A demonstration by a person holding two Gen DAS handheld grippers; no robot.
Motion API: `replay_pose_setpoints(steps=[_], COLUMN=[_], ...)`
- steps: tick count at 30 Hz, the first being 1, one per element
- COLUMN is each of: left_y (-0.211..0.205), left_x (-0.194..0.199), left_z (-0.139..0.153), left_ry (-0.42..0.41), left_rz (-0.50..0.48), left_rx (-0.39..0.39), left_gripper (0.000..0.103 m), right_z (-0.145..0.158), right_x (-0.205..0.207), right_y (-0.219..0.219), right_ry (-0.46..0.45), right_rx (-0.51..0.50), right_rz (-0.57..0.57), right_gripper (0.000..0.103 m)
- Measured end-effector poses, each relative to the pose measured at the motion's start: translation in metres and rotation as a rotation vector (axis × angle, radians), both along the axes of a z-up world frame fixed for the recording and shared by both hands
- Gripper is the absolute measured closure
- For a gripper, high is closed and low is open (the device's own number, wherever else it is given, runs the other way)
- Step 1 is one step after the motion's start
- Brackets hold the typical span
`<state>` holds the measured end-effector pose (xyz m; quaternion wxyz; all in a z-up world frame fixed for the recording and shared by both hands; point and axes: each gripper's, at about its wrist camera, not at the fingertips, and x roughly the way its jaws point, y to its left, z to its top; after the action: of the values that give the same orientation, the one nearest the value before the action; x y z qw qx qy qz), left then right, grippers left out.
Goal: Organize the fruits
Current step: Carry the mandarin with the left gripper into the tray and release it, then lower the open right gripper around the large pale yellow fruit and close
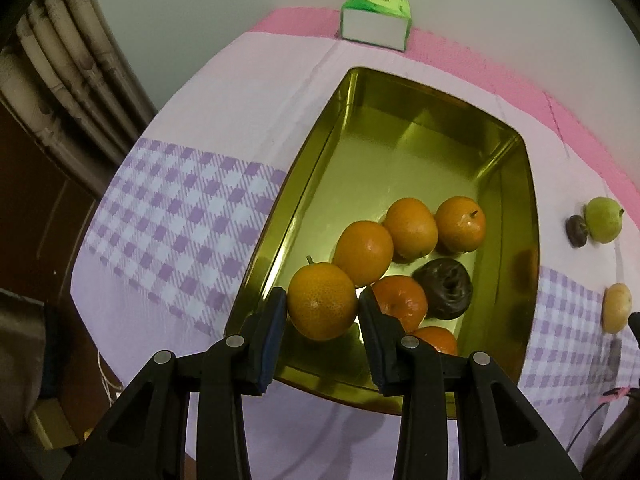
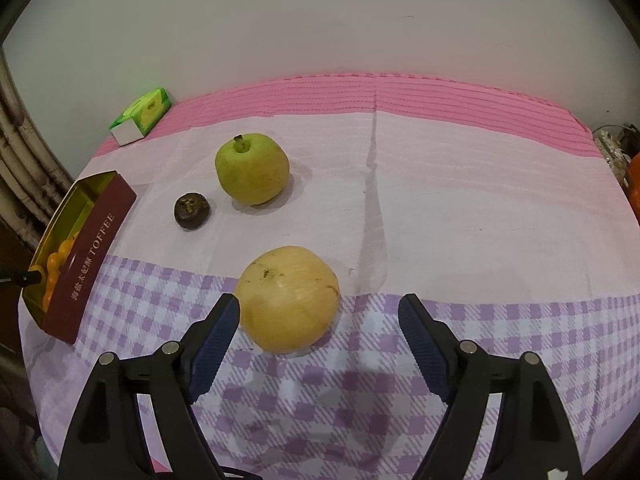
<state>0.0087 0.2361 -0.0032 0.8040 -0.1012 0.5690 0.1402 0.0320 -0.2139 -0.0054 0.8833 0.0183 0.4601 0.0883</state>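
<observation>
On the checked cloth (image 2: 400,208), the tin (image 1: 316,184) holds six oranges (one half hidden) (image 1: 438,340); left gripper (image 1: 322,304) clamps an orange (image 1: 320,304), right gripper (image 2: 320,320) gapes.

A dark red tin (image 2: 90,258) at the left edge of the table reads "TOFFEE" in pale capitals along its side, beside smaller characters too blurred to read. Print on the far green box (image 2: 146,114) is illegible.

A pink, lilac and purple-checked cloth (image 2: 460,200) covers my table. At its far left, on the pink band, lies a small green and white cardboard box (image 2: 142,115). Behind it rises a plain pale wall (image 2: 320,20). Beige pipes (image 1: 68,52) run at far left.
</observation>
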Motion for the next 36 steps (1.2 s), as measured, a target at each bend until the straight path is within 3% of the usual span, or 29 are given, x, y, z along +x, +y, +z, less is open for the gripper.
replay_pose_setpoints(steps=[8,36], left_y=[0.002,0.013], left_x=[0.001,0.004], left_z=[-0.012,-0.017], left_ry=[0.027,0.012], left_rz=[0.013,0.029], left_rx=[0.004,-0.013], left_gripper=[0.065,0.064], right_z=[-0.001,-0.026], right_x=[-0.001,0.026], right_y=[0.006,0.027], right_ry=[-0.012,0.052], right_rx=[-0.021,-0.080], right_rz=[0.014,0.039], right_gripper=[0.016,0.014])
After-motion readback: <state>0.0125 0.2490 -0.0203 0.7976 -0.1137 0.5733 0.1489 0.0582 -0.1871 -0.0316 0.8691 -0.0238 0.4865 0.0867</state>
